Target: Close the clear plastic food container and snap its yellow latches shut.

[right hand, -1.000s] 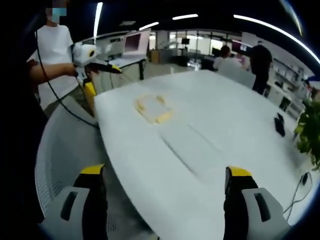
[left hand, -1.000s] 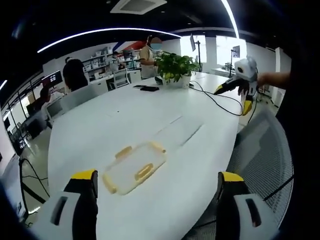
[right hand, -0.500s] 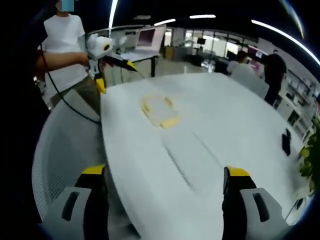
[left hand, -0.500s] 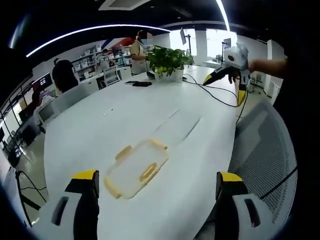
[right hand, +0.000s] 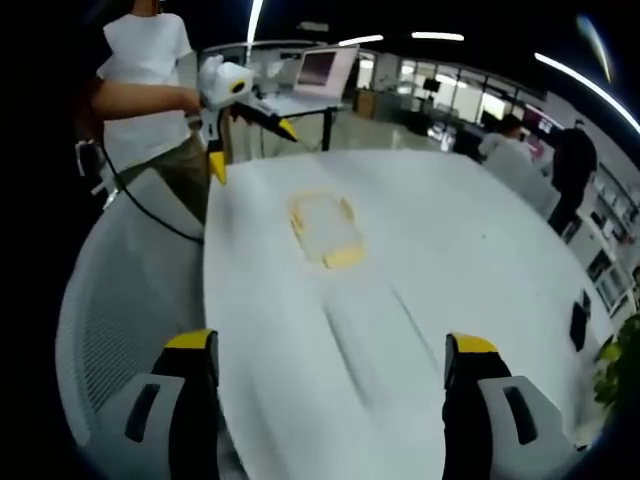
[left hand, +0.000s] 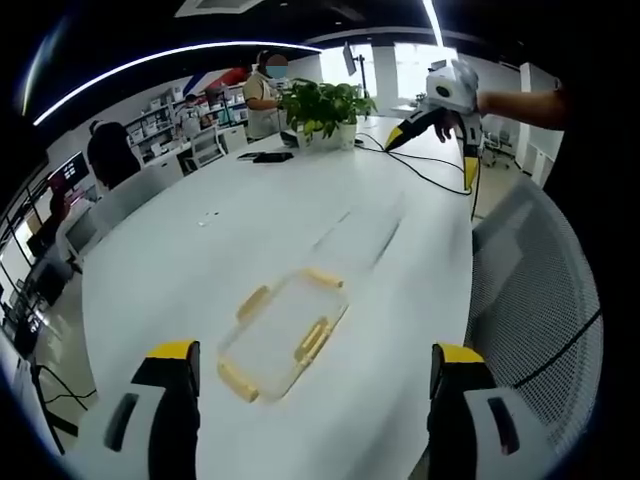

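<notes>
A clear plastic container (left hand: 285, 335) with yellow latches lies flat on the white table (left hand: 230, 250), near the edge closest to me. In the left gripper view it sits just beyond and between the two jaws of my left gripper (left hand: 315, 352), which stands open and apart from it. In the right gripper view the container (right hand: 325, 228) lies far ahead of my right gripper (right hand: 330, 345), also open with nothing in it. Each gripper shows in the other's view, held in a hand above the table edge: the right gripper (left hand: 398, 138) and the left gripper (right hand: 286, 129).
A potted plant (left hand: 320, 108), a black flat item (left hand: 265, 157) and a black cable (left hand: 425, 178) lie at the table's far end. A grey mesh chair (left hand: 540, 300) stands against the near edge. People sit and stand beyond the table. A screen (right hand: 322, 68) stands on a desk behind.
Both views have shifted with my hands. The container looks a little larger and more central in the left gripper view. It has not moved on the table, and both grippers have stayed open.
</notes>
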A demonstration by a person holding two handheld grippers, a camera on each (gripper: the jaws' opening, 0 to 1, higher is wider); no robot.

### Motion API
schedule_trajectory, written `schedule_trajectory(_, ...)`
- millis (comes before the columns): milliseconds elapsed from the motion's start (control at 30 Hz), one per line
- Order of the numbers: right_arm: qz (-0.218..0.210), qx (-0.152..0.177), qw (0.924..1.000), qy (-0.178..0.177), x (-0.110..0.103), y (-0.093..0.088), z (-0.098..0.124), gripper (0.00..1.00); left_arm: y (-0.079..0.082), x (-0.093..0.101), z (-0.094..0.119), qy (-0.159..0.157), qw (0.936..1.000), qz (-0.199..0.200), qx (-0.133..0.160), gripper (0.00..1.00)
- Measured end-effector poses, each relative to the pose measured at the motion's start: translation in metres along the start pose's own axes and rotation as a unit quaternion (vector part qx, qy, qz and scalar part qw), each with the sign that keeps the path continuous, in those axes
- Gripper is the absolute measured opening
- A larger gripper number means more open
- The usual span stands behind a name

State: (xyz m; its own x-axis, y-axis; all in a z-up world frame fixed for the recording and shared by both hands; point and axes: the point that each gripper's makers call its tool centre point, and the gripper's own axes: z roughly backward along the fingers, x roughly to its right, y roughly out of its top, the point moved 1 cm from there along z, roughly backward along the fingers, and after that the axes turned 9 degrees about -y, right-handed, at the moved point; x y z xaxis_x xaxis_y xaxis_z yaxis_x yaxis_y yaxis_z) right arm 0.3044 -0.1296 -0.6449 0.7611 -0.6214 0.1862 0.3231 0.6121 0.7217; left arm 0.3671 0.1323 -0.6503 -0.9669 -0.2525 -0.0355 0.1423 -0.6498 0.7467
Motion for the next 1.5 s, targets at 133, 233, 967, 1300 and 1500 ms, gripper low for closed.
schedule_trajectory(133, 0.011, 0.002, 0.9999, 0.01, 0.001, 0.008, -0.008, 0.91, -0.003, -0.005, -0.003, -0.006, 0.9999, -0.006, -0.006, 0.93)
schedule_trajectory(233, 0.021, 0.005, 0.9996, 0.02, 0.001, 0.016, -0.015, 0.91, -0.007, -0.009, -0.006, -0.014, 0.9998, -0.011, -0.013, 0.91)
schedule_trajectory(967, 0.073, -0.008, 0.9946, 0.074, -0.005, 0.05, -0.072, 0.75, -0.03, -0.045, -0.019, -0.069, 0.9922, -0.068, -0.079, 0.75)
schedule_trajectory(1300, 0.086, -0.025, 0.9924, 0.084, -0.007, 0.057, -0.101, 0.65, -0.042, -0.059, -0.024, -0.091, 0.986, -0.086, -0.11, 0.67)
schedule_trajectory(1500, 0.091, -0.034, 0.9907, 0.096, -0.008, 0.058, -0.117, 0.58, -0.052, -0.068, -0.029, -0.096, 0.9825, -0.094, -0.129, 0.62)
